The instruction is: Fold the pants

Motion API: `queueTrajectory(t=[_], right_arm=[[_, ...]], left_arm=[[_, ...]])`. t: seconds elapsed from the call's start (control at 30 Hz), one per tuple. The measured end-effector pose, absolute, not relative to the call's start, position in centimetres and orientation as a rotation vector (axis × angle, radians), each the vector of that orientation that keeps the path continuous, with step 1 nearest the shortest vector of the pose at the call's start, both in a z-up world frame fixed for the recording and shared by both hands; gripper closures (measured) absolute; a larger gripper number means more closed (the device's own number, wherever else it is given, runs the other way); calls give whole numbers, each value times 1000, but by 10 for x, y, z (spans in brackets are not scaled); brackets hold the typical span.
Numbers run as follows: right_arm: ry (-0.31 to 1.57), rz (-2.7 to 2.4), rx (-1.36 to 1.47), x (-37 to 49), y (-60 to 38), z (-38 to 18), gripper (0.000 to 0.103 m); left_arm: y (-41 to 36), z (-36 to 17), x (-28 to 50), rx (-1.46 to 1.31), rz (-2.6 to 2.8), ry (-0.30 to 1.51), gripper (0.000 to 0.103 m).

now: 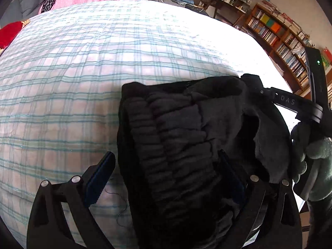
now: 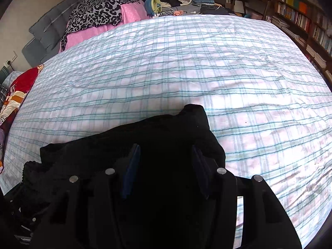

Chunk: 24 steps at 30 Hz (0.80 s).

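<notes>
The right gripper [image 2: 166, 166] points steeply down with black cloth of the pants [image 2: 166, 132] filling the space between its two blue pads; whether the pads actually press on that cloth is too dark to tell. The pants spill forward of it and off to its left as a dark, rumpled heap lying on the checked bed cover [image 2: 207, 66].

The left gripper [image 1: 164, 178] has its left pad standing clear over bare bed cover [image 1: 83, 83], while its right pad is buried against the gathered, elastic-ribbed waist of the pants [image 1: 176, 128]. Its jaws stand apart and do not pinch the cloth. Just to its right, a gloved hand [image 1: 315, 157] carries the other gripper, whose tip rests on the far corner of the bundle.

Judging from this, the garment is bunched rather than spread, so any fold made now would trap wrinkles. If only one layer is caught, lifting could drag the heap sideways or let the thick waistband slip free. The two grippers are close together and could knock each other.
</notes>
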State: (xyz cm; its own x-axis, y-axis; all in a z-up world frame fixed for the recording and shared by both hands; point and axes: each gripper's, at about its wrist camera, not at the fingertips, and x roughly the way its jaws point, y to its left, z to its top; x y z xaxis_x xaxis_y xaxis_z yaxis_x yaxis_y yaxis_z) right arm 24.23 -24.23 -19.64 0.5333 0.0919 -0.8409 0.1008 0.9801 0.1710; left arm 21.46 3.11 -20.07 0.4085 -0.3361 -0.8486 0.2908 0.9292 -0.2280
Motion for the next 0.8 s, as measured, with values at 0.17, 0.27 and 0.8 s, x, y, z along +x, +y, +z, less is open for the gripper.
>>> queueTrajectory(t=[0.17, 0.27, 0.8], right_arm=[[999, -39, 166, 243, -239, -219, 51], [994, -25, 187, 241, -244, -216, 50], [794, 15, 367, 112, -312, -158, 12]], left_arm=[[38, -216, 218, -67, -432, 1078, 5], [34, -212, 216, -47, -429, 1073, 5], [66, -171, 215, -235, -413, 1085, 5]])
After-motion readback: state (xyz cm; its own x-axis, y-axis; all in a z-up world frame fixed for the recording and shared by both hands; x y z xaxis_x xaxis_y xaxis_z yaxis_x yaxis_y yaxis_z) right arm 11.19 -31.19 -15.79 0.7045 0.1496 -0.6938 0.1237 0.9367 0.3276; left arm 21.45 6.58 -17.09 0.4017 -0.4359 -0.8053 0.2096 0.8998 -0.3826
